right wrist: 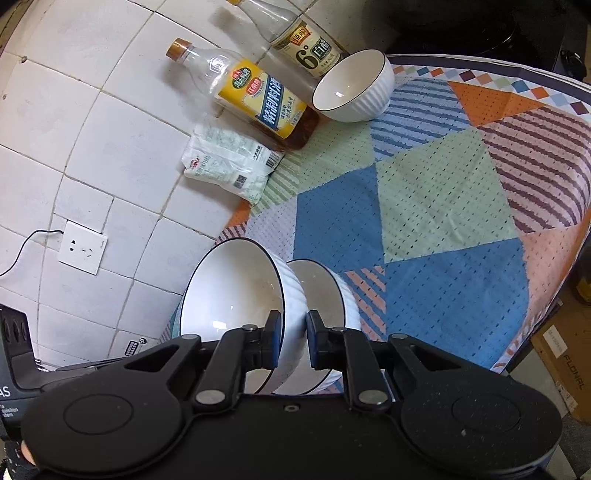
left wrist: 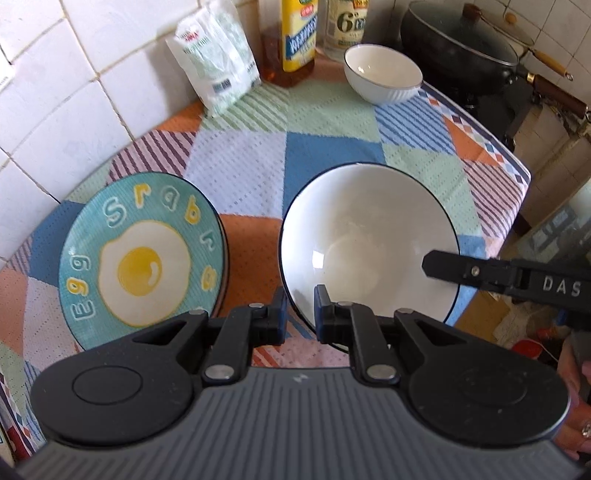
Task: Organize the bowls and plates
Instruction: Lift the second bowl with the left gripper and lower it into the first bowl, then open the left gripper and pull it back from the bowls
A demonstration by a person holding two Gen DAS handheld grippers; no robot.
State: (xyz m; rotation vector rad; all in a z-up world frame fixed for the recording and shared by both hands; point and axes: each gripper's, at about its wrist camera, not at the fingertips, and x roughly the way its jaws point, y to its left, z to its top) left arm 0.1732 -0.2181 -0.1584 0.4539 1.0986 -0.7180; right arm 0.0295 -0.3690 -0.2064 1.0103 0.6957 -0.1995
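A white bowl with a dark rim [left wrist: 369,243] is held tilted above the patterned cloth. My left gripper [left wrist: 300,314] is shut on its near rim. My right gripper [right wrist: 294,339] is shut on the same bowl's ribbed wall [right wrist: 236,291]; its finger reaches over the bowl's right rim in the left wrist view [left wrist: 454,267]. A second white bowl [right wrist: 321,295] sits just behind it. A teal plate with a fried-egg picture [left wrist: 144,254] lies to the left, on top of another plate. A third white bowl [left wrist: 382,72] stands at the far end by the bottles [right wrist: 351,86].
A yellow-labelled oil bottle [left wrist: 297,40], a clear vinegar bottle [left wrist: 347,26] and a white bag [left wrist: 214,59] stand against the tiled wall. A black lidded wok [left wrist: 461,48] sits on the stove at the far right. The table edge [left wrist: 517,192] drops off on the right.
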